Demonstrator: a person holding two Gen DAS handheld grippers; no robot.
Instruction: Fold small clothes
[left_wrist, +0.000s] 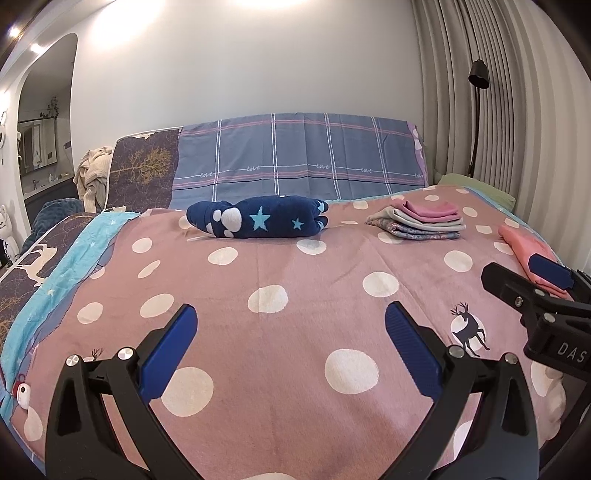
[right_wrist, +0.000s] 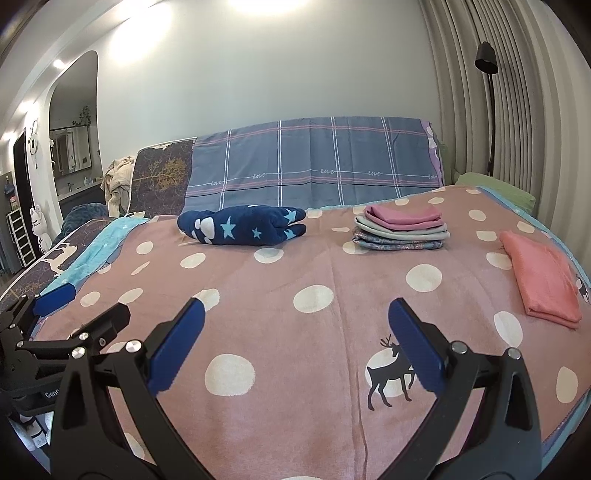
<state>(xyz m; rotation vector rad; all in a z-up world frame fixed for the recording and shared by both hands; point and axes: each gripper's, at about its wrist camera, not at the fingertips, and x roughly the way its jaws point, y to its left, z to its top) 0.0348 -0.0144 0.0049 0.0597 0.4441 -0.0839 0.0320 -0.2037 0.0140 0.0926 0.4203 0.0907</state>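
At the bottom of each wrist view I see my left gripper (left_wrist: 290, 332) and right gripper (right_wrist: 295, 328) spread wide and empty above the dotted pink blanket (right_wrist: 280, 325). The folded stack (right_wrist: 400, 229) sits upper right of centre, a folded coral piece (right_wrist: 541, 282) apart at the right edge, likely sorted as finished. The rolled navy star garment (right_wrist: 243, 225), upper centre, looks next to fold.

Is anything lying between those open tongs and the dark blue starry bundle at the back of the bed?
Nothing visible does. Between the left tongs, the right tongs and the starry bundle there is only bare polka-dot blanket. The folded stack and coral cloth lie off to the right.
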